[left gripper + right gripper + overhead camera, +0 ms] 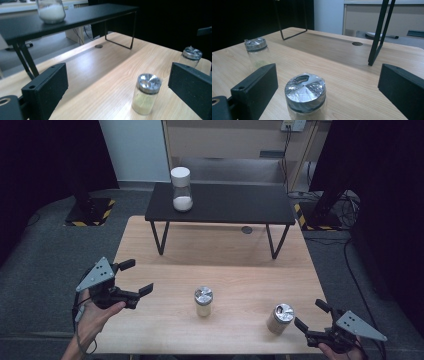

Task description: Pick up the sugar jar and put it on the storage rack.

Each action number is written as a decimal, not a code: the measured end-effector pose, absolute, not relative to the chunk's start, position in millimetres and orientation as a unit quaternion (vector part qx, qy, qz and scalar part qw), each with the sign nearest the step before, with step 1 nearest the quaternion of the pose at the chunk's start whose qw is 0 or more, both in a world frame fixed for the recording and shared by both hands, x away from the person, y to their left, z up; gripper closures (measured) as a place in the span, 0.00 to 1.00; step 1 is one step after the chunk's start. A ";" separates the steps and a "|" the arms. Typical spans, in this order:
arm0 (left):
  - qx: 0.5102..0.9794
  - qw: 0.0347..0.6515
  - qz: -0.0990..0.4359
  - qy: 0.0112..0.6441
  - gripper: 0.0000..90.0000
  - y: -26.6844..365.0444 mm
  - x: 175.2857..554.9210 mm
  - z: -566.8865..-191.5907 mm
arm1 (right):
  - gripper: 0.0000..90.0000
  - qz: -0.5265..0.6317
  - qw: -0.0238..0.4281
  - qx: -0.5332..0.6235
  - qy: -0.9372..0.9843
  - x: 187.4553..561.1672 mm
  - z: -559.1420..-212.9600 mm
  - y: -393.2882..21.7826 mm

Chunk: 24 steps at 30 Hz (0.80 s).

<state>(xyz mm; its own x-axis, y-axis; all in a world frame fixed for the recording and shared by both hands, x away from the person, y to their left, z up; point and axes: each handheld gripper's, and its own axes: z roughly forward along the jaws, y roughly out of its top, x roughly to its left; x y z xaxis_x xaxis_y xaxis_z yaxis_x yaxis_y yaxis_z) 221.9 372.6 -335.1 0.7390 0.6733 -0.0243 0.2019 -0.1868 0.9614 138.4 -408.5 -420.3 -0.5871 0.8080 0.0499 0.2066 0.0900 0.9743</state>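
Foil-capped jars numbered two on the wooden table [165, 245]: the middle jar [203, 301] and the right jar [280, 318], both nearer us than the black shelf [225, 205], which carried one white-lidded jar [181, 188]. We held the left gripper [137, 277] and right gripper [310, 315] wide apart, gripping nothing; the right jar sat just beside the right gripper.

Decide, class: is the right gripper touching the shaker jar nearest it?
Apart. The high view shows bare table between the right gripper and the shaker jar.
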 end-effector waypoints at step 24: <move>0.726 0.569 0.211 0.324 0.03 377.6 203.1 -398.7 | 0.04 0.563 0.266 0.370 0.689 138.5 -420.1 -407.9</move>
